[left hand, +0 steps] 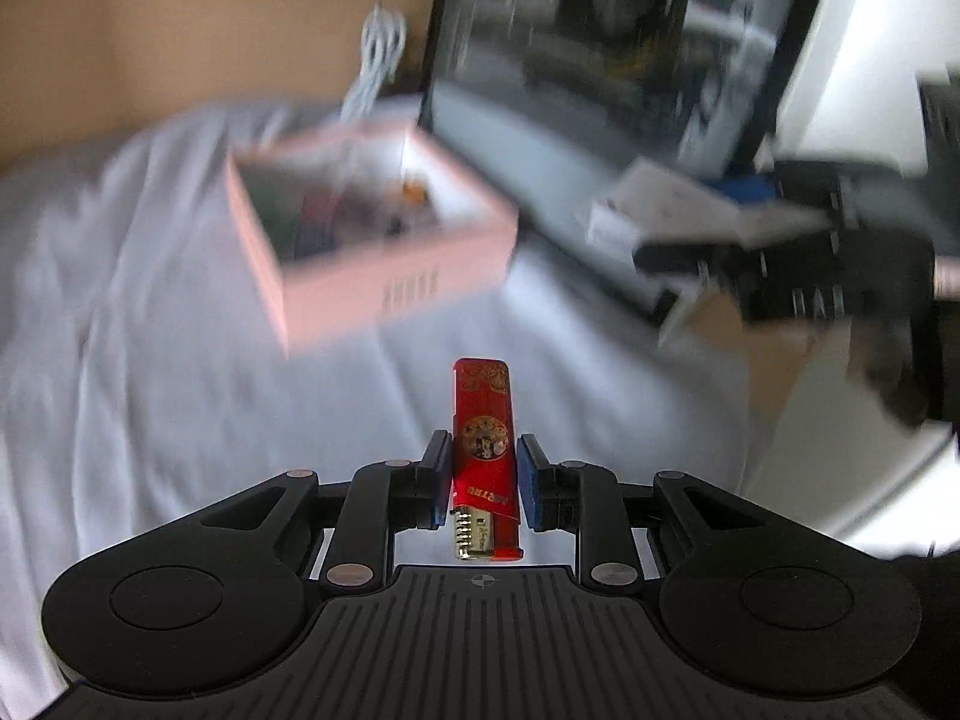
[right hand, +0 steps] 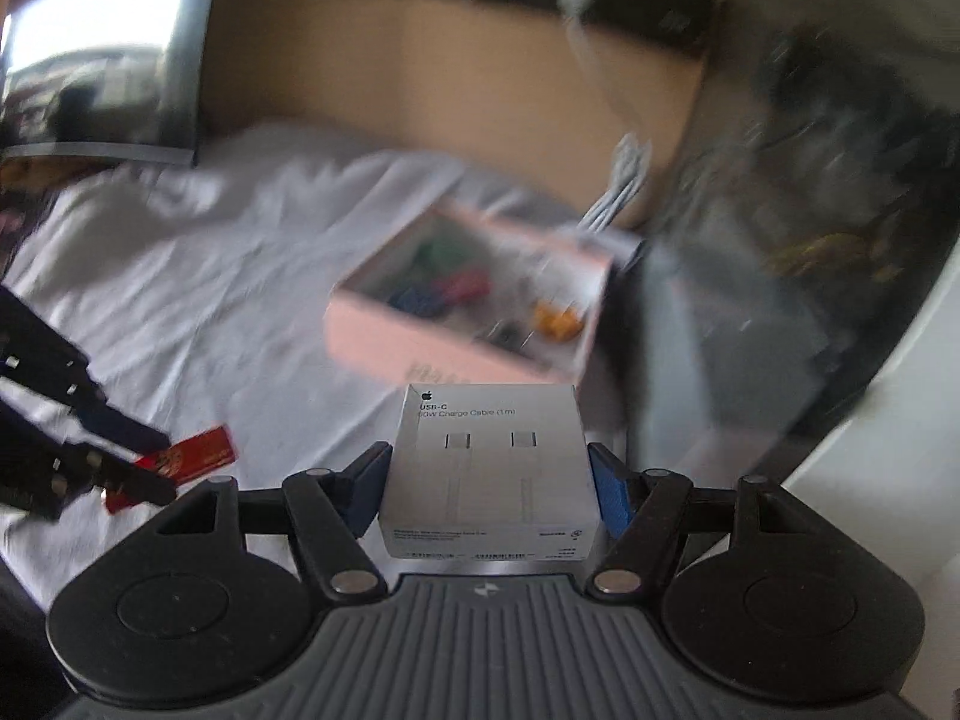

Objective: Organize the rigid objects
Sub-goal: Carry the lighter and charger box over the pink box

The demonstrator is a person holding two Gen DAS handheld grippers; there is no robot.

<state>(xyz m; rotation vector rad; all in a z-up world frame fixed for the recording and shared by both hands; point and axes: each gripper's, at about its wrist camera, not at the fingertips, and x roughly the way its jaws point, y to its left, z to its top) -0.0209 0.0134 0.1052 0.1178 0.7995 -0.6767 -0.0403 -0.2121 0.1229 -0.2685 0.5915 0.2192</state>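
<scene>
My left gripper [left hand: 483,450] is shut on a red lighter [left hand: 483,420], held above a white cloth [left hand: 150,330]. A pink open box [left hand: 384,276] with several small coloured items lies ahead, slightly left. My right gripper [right hand: 489,468] is shut on a white USB-C cable box [right hand: 489,468]. The pink box [right hand: 420,348] lies just beyond it. The left gripper [right hand: 129,468] with the red lighter [right hand: 198,456] shows at the left of the right wrist view. The right gripper [left hand: 624,222] with the white box [left hand: 666,204] shows blurred at the right of the left wrist view.
A dark glossy panel [left hand: 600,48] stands behind the pink box. A white cable bundle [left hand: 375,66] hangs against a brown board [left hand: 180,36]. A monitor [right hand: 102,60] stands at the far left of the right wrist view. Both views are blurred.
</scene>
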